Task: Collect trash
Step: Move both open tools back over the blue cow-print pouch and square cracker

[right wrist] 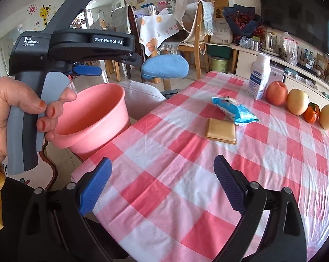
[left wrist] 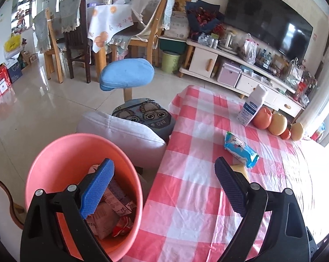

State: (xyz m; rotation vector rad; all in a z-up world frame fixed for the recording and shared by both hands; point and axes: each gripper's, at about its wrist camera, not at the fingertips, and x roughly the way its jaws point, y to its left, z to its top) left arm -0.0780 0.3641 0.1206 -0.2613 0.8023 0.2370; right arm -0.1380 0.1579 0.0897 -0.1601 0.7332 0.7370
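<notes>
The left gripper (left wrist: 164,183) stands wide open and empty, straddling the rim of the round pink plastic bin (left wrist: 55,152), which sits left of the table with crumpled wrappers (left wrist: 112,214) inside. The right gripper (right wrist: 162,183) is likewise spread wide, holding nothing, above the near red-and-white checked tablecloth (right wrist: 186,185). Farther across lie a blue snack packet (right wrist: 234,109) and, just nearer, touching it, a flat tan square packet (right wrist: 221,131).

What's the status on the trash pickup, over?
Both grippers, left and right, open and empty. Blue wrapper and yellow packet still on table. Pink bin part filled. Path clear.
</notes>
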